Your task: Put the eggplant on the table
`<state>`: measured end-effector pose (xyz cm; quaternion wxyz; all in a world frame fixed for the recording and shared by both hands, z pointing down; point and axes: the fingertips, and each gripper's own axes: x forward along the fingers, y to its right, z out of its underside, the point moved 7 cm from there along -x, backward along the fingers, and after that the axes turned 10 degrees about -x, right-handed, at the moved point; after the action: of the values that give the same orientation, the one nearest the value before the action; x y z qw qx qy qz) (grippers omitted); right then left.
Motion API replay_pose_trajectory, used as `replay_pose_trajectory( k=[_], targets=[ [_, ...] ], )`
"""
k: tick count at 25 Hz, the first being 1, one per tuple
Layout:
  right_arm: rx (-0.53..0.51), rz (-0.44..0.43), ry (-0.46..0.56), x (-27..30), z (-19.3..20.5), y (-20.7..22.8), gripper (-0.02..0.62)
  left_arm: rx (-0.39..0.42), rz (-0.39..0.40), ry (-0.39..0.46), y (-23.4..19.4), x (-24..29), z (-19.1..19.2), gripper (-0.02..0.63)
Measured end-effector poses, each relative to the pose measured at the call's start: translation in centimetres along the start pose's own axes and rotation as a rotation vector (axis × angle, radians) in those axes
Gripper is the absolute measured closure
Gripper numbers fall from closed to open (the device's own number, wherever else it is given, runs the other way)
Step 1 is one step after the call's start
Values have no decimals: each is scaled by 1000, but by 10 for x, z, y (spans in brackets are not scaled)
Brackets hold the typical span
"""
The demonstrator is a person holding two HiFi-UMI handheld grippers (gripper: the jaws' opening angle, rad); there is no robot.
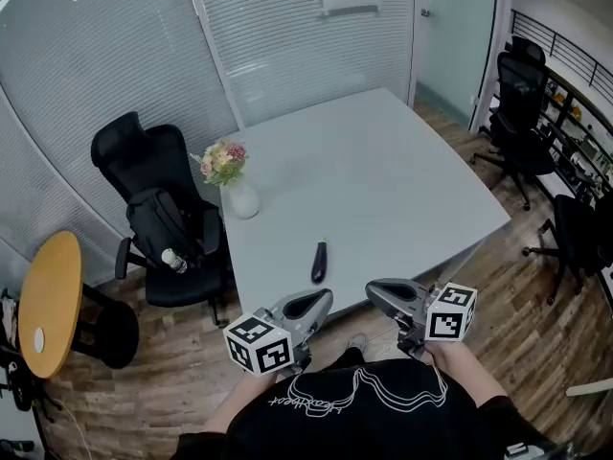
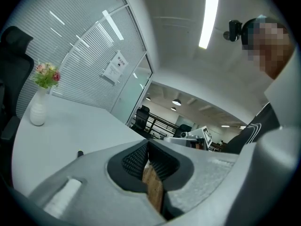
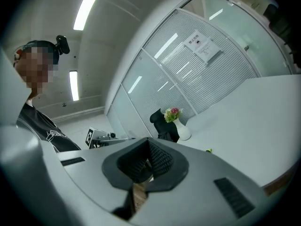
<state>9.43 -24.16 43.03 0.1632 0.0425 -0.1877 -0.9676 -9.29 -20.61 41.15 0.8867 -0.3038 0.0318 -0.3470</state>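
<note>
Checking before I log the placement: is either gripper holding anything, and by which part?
Nothing is held. The left gripper and right gripper each have jaws shut together on nothing; the eggplant lies on the table, clear of both.

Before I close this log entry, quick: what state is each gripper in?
Left gripper: closed, holding nothing.
Right gripper: closed, holding nothing.

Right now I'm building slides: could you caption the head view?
Eggplant lying on the grey table near its front edge; left gripper and right gripper both shut and empty.
</note>
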Motion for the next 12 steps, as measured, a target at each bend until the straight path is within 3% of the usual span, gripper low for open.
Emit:
replay_pose_trajectory(
  k=[12],
  targets=[
    [-9,6,-1,-5,3,-15,588,24,-13,13,9,-11,2,591]
  ],
)
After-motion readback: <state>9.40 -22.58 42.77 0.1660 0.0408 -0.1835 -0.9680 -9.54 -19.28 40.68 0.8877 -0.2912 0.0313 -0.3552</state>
